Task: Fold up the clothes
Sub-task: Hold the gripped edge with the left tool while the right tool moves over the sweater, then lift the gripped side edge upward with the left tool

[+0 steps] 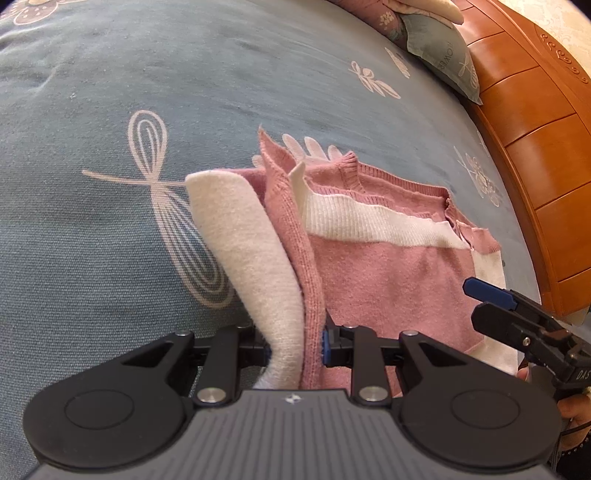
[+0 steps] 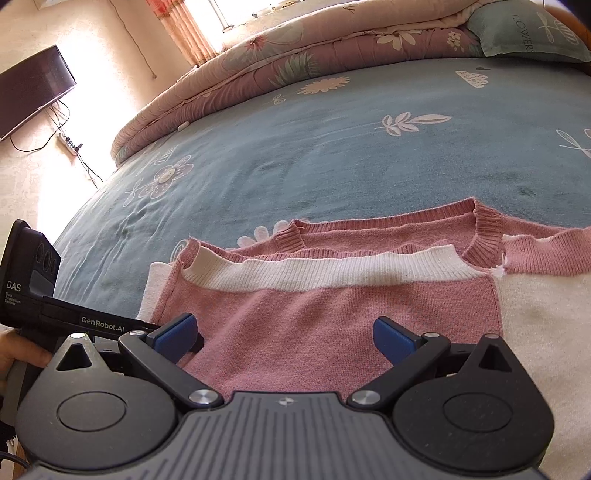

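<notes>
On the blue-grey bedsheet, the pink-and-white sweater lay mostly flat, its ribbed neckline turned toward the far side of the bed and its white band running across the chest. From the sweater outward, your 2 views told different things. Your left wrist view showed what the right one hid: a raised fold of the sweater, white sleeve and pink knit edge together, standing up from the garment's side and pinched in your left gripper, whose 2 blue pads pressed on that fold from both sides. That view also caught the orange wooden headboard beyond the sweater and a grey-green pillow leaning against it.

Your right wrist view showed the far side of the room past the sweater: a folded floral quilt along the bed's far edge, a dark screen on the wall, and a bright curtained window. It showed the black body of the left gripper just beside the sweater's side edge, with your hand around its handle.

Your right gripper hung over the sweater's pink front, tilted downward, its 2 blue fingers spread wide apart with only flat knit beneath them and nothing gripped. In the left view it sat at the sweater's opposite edge, near the headboard side.
</notes>
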`<state>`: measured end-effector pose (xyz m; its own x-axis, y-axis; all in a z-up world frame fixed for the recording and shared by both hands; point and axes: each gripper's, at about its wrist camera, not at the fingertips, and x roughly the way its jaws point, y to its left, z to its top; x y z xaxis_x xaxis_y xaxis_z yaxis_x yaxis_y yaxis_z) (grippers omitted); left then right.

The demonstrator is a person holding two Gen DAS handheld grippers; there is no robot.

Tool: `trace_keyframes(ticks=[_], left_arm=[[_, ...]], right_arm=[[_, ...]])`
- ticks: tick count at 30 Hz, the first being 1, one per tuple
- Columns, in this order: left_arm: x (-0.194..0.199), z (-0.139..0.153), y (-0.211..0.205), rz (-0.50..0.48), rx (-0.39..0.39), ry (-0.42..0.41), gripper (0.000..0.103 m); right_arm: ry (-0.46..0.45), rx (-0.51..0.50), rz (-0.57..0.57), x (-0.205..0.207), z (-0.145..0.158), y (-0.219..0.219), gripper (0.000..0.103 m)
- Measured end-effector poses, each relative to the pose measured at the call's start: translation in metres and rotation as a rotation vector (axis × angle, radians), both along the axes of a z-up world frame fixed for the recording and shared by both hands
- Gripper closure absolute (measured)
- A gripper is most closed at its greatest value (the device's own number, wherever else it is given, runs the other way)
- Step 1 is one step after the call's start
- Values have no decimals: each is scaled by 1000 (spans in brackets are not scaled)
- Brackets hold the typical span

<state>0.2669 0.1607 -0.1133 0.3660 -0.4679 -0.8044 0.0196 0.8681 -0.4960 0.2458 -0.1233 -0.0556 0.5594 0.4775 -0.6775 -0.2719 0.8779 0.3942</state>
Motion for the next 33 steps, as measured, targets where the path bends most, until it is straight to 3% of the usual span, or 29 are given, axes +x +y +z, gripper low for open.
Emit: trace_keyframes(ticks=[4,20,33], left_arm=[[0,0,0,8,1,1,77],[2,-2,3,12,-19,19,77],[1,9,-6,34,28,23,81]], right_arm=[[57,-34,22,5,-18,10,0],[2,-94,3,-1,-24,18,0],[-21,-155,20,-19,-3,-1,0]])
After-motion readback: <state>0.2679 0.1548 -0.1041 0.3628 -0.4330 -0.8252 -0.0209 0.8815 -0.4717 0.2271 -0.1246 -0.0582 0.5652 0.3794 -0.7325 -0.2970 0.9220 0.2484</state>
